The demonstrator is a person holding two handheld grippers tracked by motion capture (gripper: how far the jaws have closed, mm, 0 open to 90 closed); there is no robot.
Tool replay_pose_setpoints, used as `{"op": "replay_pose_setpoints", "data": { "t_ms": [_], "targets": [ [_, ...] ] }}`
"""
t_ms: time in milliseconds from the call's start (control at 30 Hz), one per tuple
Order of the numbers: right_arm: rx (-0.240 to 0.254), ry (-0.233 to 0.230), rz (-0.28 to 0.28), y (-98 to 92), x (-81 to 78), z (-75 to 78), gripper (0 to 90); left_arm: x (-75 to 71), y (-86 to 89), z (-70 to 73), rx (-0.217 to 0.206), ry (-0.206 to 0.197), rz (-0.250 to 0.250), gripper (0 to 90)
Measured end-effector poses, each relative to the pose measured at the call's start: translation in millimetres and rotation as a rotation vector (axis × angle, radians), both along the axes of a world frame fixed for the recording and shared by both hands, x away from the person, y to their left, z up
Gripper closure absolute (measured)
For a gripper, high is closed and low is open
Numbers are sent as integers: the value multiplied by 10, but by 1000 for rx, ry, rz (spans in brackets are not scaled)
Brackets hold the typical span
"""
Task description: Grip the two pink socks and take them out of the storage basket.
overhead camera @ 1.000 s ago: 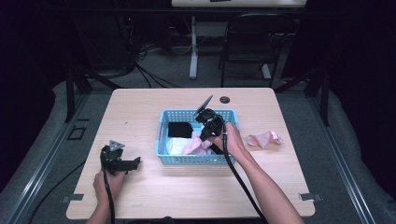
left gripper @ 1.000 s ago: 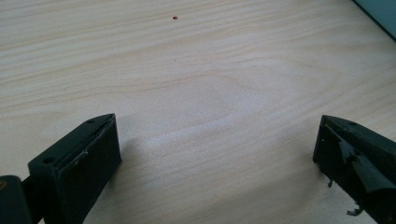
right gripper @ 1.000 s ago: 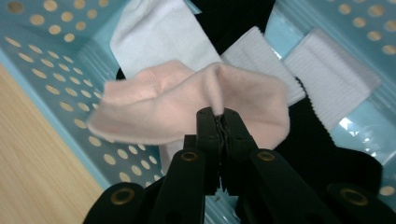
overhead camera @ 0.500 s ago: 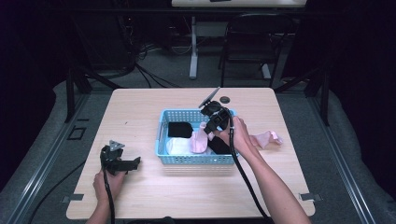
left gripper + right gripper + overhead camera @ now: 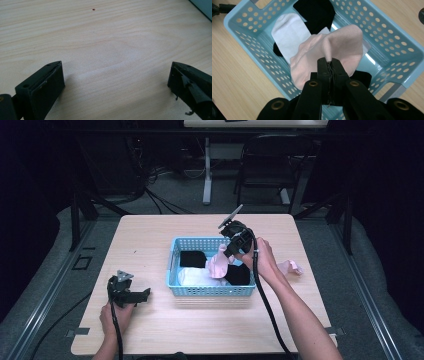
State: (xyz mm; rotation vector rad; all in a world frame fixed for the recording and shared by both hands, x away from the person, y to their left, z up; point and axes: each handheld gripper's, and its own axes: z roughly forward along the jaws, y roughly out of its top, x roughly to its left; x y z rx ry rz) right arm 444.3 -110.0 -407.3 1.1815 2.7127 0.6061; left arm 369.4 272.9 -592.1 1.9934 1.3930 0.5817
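Now lifted higher above blue basket (image 5: 174, 262): right gripper (image 5: 329, 65) clamping pink sock (image 5: 342, 45), probably being removed; left gripper (image 5: 116, 82) wide, idle.

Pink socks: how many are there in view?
2. One pink sock hangs from the right tongs above the basket; another pink sock lies on the table, right of it. Others may be hidden.

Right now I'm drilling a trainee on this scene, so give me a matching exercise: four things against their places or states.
1. pink sock
2. white sock
3. left gripper
4. second pink sock

a. flat in the basket
b. on the table, right of the basket
c. pinched in the right gripper
d. open over bare wood

Pairs: 1-c, 2-a, 3-d, 4-b
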Motion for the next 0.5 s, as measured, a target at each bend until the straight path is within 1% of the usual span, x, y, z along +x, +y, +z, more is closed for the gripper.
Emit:
{"op": "replay_pose_setpoints", "data": {
  "t_ms": [133, 167, 300, 500],
  "targets": [
    [4, -9, -7, -45, -17, 64, 875, 0, 0, 0, 0, 0, 0, 5],
    [-4, -11, -5, -55, -18, 76, 875, 0, 0, 0, 0, 0, 0, 5],
    [-7, -14, -11, -116, -25, 136, 875, 0, 0, 0, 0, 0, 0, 5],
    [1, -27, -27, -226, -40, 227, 875, 0, -1, -1, -2, -1, 1, 4]
  ]
}}
